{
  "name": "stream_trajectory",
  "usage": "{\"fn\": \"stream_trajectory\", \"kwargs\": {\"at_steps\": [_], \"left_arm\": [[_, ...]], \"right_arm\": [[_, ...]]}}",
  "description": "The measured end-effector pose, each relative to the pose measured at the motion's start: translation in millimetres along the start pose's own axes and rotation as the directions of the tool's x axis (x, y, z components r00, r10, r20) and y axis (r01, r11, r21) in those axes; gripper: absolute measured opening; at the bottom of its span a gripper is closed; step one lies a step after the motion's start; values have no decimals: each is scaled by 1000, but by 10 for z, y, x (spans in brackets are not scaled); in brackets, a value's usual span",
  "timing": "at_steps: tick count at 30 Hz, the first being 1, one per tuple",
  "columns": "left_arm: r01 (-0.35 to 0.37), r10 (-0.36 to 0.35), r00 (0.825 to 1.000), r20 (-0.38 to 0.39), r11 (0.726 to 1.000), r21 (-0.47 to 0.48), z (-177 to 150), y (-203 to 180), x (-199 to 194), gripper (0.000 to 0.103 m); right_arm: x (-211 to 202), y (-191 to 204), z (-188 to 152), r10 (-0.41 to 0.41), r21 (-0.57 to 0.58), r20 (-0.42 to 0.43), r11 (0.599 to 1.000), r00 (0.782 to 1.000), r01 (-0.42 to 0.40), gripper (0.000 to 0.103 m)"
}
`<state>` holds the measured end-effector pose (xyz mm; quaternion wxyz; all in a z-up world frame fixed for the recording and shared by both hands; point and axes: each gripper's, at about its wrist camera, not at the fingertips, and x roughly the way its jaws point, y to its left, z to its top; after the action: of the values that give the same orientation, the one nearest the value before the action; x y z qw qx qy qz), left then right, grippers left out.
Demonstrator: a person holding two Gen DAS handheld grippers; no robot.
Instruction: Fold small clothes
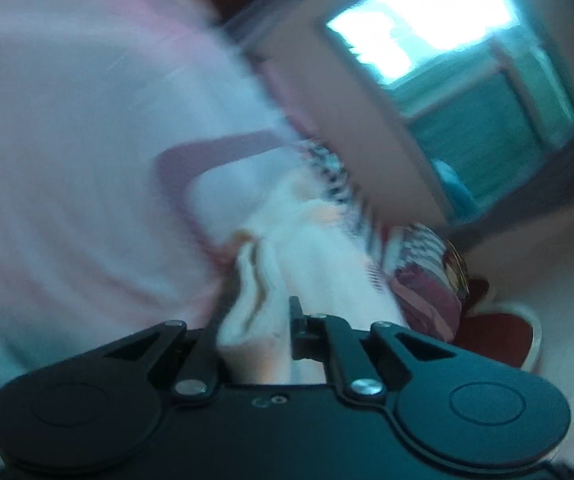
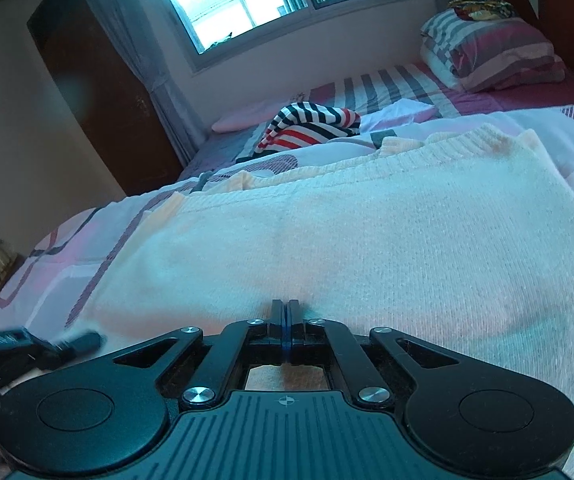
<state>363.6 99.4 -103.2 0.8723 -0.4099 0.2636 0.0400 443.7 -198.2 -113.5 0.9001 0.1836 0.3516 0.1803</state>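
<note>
Right gripper (image 2: 285,312): we see its jaws pressed together at the near hem of the cream sweater (image 2: 367,224); a thin blue line sits between the fingers, and whether any knit is caught there we cannot tell.
Left gripper (image 1: 261,316): we see cream fabric bunched between its fingers, so we read it as pinching a fold of the sweater (image 1: 311,248); this view is smeared with motion blur.
Left gripper, from the right wrist: a blurred dark shape (image 2: 47,346) low and to the left of the right gripper, at the sweater's left corner.
Sweater, relative to the tool: it spreads forward from the right gripper's tips, neckline at the far end, mostly flat on the bed cover (image 2: 67,240).
Progress: we judge the fold barely begun; the body lies open with no crease across it.
Left to do: we reckon the sweater's folds, then the striped garment (image 2: 307,124) lying crumpled well ahead of the right gripper.
Beyond: pillow (image 2: 491,52) far ahead to the right.
</note>
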Motion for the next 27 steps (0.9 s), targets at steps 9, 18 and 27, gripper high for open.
{"fn": "stream_trajectory", "kwargs": {"at_steps": [9, 18, 27], "left_arm": [[132, -73, 989, -131, 832, 539, -351, -1499, 11, 6], [309, -30, 911, -411, 709, 634, -1532, -1964, 451, 22], [265, -125, 953, -275, 782, 564, -904, -1552, 56, 47]], "right_arm": [[-435, -463, 105, 12, 241, 138, 969, 990, -46, 0], [-1546, -1431, 182, -73, 366, 260, 930, 963, -29, 0], [-1713, -1343, 269, 67, 290, 233, 947, 970, -135, 56]]}}
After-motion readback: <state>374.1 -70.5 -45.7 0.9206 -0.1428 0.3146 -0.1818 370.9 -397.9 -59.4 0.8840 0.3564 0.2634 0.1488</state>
